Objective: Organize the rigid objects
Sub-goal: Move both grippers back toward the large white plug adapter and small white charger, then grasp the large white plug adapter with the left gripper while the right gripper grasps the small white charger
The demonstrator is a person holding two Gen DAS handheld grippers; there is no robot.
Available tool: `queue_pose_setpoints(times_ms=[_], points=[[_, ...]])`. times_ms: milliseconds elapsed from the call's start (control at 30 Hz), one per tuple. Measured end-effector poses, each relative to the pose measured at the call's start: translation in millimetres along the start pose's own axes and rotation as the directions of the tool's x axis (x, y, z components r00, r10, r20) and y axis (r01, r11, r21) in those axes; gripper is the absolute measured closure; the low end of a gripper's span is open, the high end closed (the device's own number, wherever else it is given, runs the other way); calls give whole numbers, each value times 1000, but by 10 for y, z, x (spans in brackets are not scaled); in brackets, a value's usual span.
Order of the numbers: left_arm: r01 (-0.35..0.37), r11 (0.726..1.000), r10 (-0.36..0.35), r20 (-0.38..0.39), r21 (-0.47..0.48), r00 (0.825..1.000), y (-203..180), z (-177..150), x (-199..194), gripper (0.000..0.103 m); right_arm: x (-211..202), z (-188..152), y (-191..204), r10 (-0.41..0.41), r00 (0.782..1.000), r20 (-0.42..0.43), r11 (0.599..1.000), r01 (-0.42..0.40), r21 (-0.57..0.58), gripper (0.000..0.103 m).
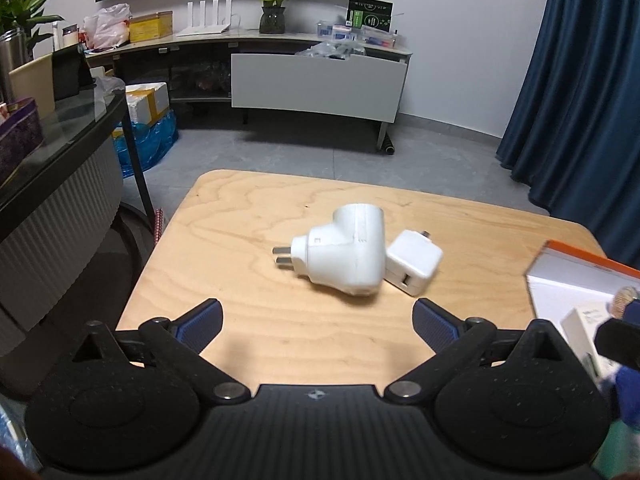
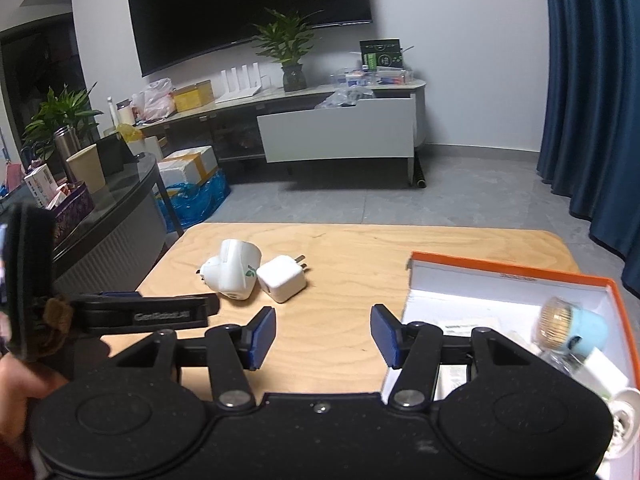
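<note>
Two views from hand-held grippers over a pale wooden table (image 1: 248, 320) in a living room.

From the left wrist view, the left gripper (image 1: 318, 322) has its jaws spread wide, with bare table between the blue pads (image 1: 200, 324) and nothing held. Just beyond it, near the middle of the table, lies a bulky white adapter (image 1: 340, 256) on its side, its two metal prongs pointing left. A small white charger (image 1: 414, 262) lies touching the adapter's right side, its prongs pointing to the far right and a USB slot facing the near edge. At the right edge of this view is the corner of an orange-rimmed box (image 1: 568, 276).

From the right wrist view, the right gripper (image 2: 323, 338) has its jaws partly apart, narrower than the left's, with only table between them and nothing held. The adapter (image 2: 234, 276) and charger (image 2: 282, 282) sit to the far left of it, side by side. The open box (image 2: 516, 270), white inside, stands on the right half of the table, close beside the right jaw. Inside it lie a pale blue thing with a clear domed end (image 2: 572, 326) and some white items too blurred to name. The left gripper (image 2: 160, 314) shows at the left, pointing toward the adapter, with part of a hand (image 2: 24, 380) at the near left edge.

Behind the table are a grey floor, a low TV cabinet (image 2: 336, 136) with a dark screen above, a plant (image 2: 288, 46) and a blue curtain (image 2: 592, 100) on the right.
</note>
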State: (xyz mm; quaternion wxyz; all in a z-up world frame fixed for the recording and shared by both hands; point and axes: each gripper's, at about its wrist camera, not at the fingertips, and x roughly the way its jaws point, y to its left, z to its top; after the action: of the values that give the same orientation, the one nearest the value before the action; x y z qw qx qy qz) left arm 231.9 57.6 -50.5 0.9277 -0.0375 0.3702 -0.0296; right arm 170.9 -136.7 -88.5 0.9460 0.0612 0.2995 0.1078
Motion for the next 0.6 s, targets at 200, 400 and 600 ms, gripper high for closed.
queue_pose_setpoints(times_ms=[200,400,600], points=[[-8,1000,8,-5,27,1000,-42,113,326,0,134,-9,-20,5,1000,-16,1000,-5,0,37],[-16,999,17,-25,50,1000,-20,143,615,0,222,0,-73,0,1000,-26,1000,0,7,37],[-15,992,11,34,125,999,-45,152,648,10,344,20,-80,3,999,-41,1000,-2,8,37]])
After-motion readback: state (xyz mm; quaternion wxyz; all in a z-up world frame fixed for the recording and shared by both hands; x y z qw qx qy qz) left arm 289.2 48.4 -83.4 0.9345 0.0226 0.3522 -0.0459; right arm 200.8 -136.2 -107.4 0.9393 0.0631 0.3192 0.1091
